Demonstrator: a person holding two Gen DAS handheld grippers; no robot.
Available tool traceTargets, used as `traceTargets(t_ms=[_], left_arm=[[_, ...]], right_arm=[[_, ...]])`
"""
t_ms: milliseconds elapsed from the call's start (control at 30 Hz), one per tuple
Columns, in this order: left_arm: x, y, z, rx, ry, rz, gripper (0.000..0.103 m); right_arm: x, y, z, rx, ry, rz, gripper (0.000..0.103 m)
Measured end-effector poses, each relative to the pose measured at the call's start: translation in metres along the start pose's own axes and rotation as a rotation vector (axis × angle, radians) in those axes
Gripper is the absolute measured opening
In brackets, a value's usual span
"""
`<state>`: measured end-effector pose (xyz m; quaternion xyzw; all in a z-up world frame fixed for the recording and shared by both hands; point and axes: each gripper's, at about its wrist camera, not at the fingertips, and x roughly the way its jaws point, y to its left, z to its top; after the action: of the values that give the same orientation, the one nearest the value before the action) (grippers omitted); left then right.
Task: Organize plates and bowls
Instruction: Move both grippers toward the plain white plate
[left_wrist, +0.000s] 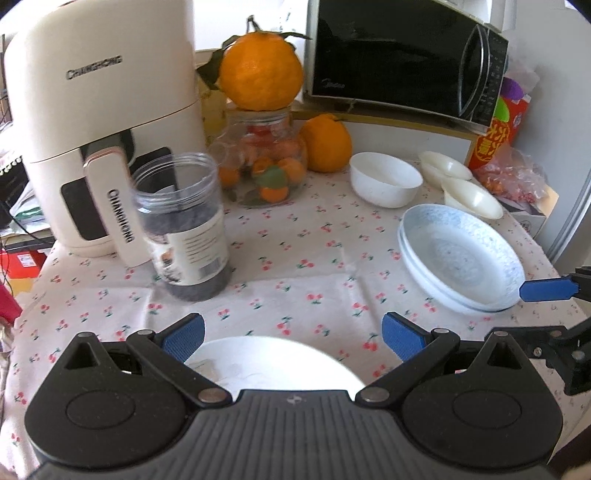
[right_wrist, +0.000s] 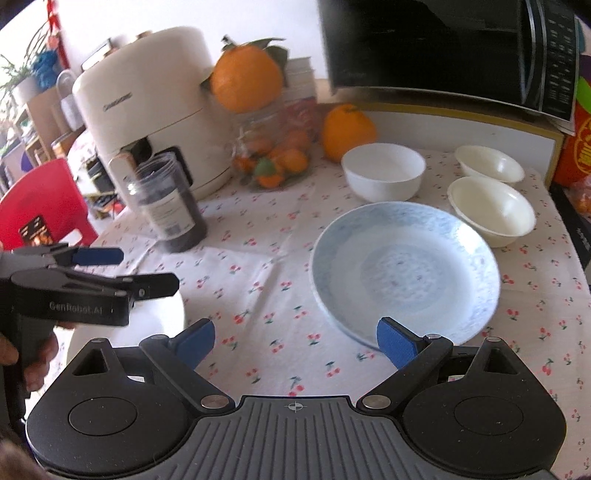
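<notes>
My left tongs (left_wrist: 293, 334) gape wide and empty over the white plate (left_wrist: 273, 363), near the blue plates (left_wrist: 461, 254), while my right tongs (right_wrist: 295, 341), equally wide and empty, hover at that stack's near rim, probably so the white plate can join it.

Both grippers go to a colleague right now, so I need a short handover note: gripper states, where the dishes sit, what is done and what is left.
Left gripper: open, empty, hovering over the white plate at the near table edge.
Right gripper: open, empty, at the near rim of the blue patterned plates.
Done: two blue plates look stacked.
Left: white plate lies apart; white bowl and two cream bowls stand separately behind the stack, unnested.
</notes>
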<state>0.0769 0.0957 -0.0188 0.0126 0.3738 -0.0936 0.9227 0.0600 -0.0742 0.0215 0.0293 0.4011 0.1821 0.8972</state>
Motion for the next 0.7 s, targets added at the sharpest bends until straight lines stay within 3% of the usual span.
traceTargets(t_ms=[367, 700], left_arm=[[-0.010, 0.034, -0.019, 0.002, 0.028, 0.023, 0.102], [-0.019, 0.061, -0.035, -0.016, 0.113, -0.007, 0.092]], right_arm=[[0.020, 0.024, -0.014, 0.035, 0.042, 0.107, 0.096], [0.036, 0.051, -0.028, 0.046, 0.076, 0.171, 0.096]])
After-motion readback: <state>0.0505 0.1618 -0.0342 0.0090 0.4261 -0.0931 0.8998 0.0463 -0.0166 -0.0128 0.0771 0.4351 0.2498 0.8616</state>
